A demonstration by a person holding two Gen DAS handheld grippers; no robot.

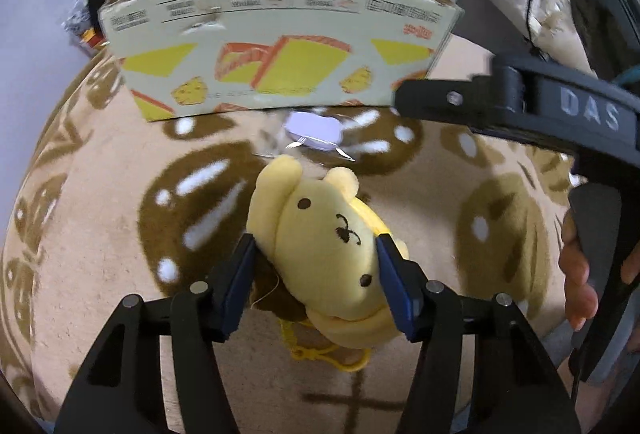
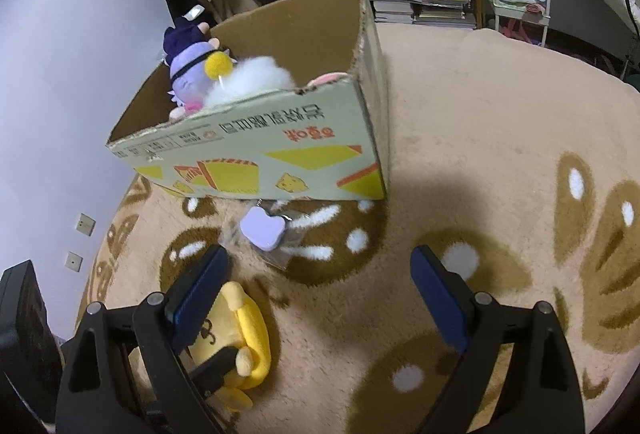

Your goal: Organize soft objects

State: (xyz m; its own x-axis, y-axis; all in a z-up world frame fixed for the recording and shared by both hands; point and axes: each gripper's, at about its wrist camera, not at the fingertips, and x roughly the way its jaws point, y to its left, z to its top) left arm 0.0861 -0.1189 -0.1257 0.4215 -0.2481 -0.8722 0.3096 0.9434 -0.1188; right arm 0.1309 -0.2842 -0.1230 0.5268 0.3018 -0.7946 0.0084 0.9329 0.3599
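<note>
Yellow plush dog (image 1: 328,250) clamped in left hand-held gripper (image 1: 318,274), head toward box (image 1: 280,46).

The left gripper (image 1: 316,274) pinches a yellow plush dog (image 1: 320,246) by its head; ahead stands a cardboard box (image 1: 280,46) on the rug (image 1: 100,254).

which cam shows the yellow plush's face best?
Left wrist: the yellow plush faces the lens, eyes and nose clear, pinched between the left gripper's fingers. Right wrist catches only its side, partly behind the open right gripper's finger.
</note>
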